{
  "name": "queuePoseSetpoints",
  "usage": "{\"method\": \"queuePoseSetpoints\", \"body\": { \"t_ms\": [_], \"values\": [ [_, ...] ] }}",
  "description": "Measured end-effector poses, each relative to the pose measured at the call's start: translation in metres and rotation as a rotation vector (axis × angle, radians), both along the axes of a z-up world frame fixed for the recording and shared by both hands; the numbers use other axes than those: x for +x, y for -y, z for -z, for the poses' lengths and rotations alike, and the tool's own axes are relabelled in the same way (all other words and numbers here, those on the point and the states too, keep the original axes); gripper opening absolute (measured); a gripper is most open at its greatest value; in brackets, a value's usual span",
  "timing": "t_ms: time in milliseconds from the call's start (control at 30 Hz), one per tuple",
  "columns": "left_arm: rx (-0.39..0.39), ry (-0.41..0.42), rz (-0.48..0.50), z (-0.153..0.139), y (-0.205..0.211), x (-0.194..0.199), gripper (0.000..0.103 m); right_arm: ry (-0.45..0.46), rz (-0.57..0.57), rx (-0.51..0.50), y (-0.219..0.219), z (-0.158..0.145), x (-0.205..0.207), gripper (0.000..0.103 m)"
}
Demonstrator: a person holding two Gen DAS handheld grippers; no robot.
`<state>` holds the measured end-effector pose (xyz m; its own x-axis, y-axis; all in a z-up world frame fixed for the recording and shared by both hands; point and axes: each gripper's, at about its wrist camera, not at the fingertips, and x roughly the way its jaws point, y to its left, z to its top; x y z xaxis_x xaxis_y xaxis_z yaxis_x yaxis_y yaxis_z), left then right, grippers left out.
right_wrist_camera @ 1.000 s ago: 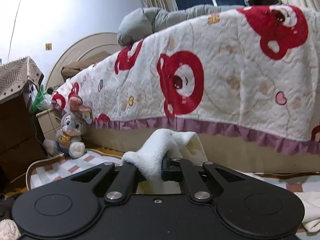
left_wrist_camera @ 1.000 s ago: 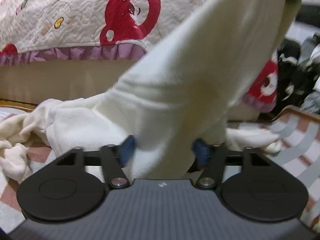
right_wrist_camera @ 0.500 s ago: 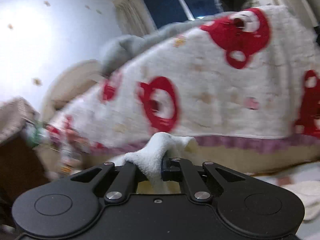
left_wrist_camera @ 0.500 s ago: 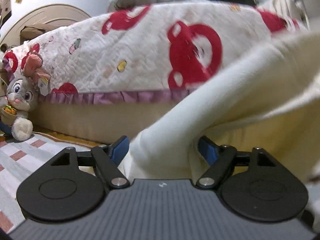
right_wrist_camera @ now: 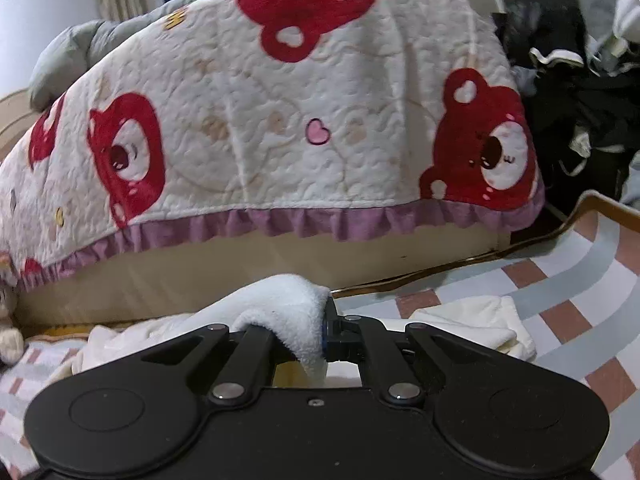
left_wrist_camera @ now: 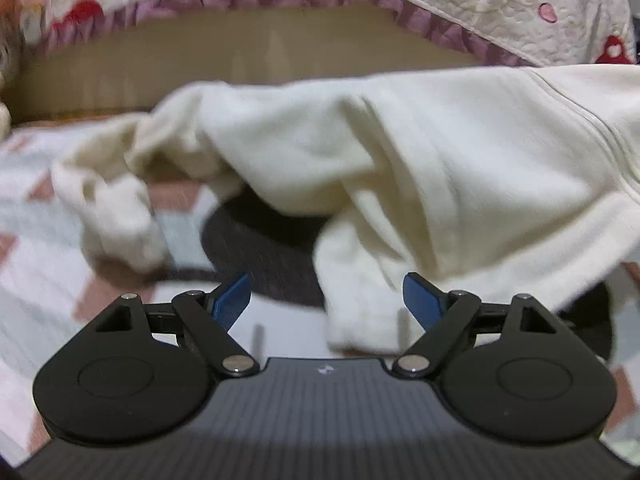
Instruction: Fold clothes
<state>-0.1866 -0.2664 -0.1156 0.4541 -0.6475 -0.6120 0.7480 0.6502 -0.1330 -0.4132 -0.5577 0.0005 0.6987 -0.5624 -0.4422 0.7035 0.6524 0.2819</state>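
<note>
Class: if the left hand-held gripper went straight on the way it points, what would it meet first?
Probably the cream garment hanging just ahead; a fold already dangles between the open left hand-held gripper fingers. Depth is unclear.

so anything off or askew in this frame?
Mostly the cream garment: it hangs bunched and creased, nowhere near flat. The right gripper is shut on a fluffy fold of it, while the left gripper stands open with a loose end dangling between its fingers. Nothing looks torn or spilled.
</note>
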Motion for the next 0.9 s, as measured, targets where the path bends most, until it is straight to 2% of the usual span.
{"method": "queuePoseSetpoints", "body": {
  "t_ms": [67,167,267,300,367,467,533,567,600,633,733,800,867,900],
  "values": [
    [-0.014,0.022,0.077,0.0,-0.008,-0.013,0.083,0.007,0.002,0.006,0.002,0.002,0.0,0.005],
    [0.045,0.145,0.253,-0.001,-0.001,-0.044,0.084,0.012,-0.004,0.009,0.003,0.004,0.001,0.005],
    [0.282,0.347,0.35,0.012,0.025,-0.076,0.086,0.038,-0.016,0.032,0.004,0.006,0.0,0.006],
    [0.331,0.397,0.364,0.016,0.031,-0.082,0.085,0.04,-0.018,0.036,0.004,0.006,-0.001,0.006],
    [0.343,0.408,0.353,0.022,0.037,-0.081,0.086,0.045,-0.023,0.044,0.005,0.007,-0.003,0.006],
    [0.317,0.373,0.296,0.026,0.046,-0.06,0.085,0.047,-0.028,0.048,0.005,0.008,-0.004,0.006],
    [0.297,0.333,0.268,0.026,0.051,-0.043,0.081,0.044,-0.03,0.048,0.005,0.009,-0.004,0.006],
    [0.289,0.298,0.27,0.024,0.054,-0.033,0.063,0.043,-0.03,0.049,0.005,0.01,-0.005,0.006],
    [0.29,0.275,0.266,0.023,0.057,-0.024,0.025,0.04,-0.031,0.047,0.005,0.011,-0.005,0.006],
    [0.302,0.267,0.253,0.019,0.06,-0.015,0.006,0.034,-0.032,0.045,0.005,0.013,-0.004,0.006],
    [0.207,0.303,0.169,-0.015,0.044,0.006,0.007,-0.009,-0.035,0.014,0.003,0.018,-0.002,0.007],
    [0.102,0.358,0.059,-0.057,0.016,0.016,0.007,-0.043,-0.049,-0.009,0.0,0.021,-0.001,0.011],
    [0.002,0.394,-0.008,-0.103,-0.022,0.015,0.007,-0.073,-0.074,-0.026,-0.003,0.023,0.001,0.013],
    [-0.044,0.409,-0.035,-0.125,-0.04,0.014,0.007,-0.09,-0.096,-0.028,-0.004,0.025,0.003,0.017]
  ]
}}
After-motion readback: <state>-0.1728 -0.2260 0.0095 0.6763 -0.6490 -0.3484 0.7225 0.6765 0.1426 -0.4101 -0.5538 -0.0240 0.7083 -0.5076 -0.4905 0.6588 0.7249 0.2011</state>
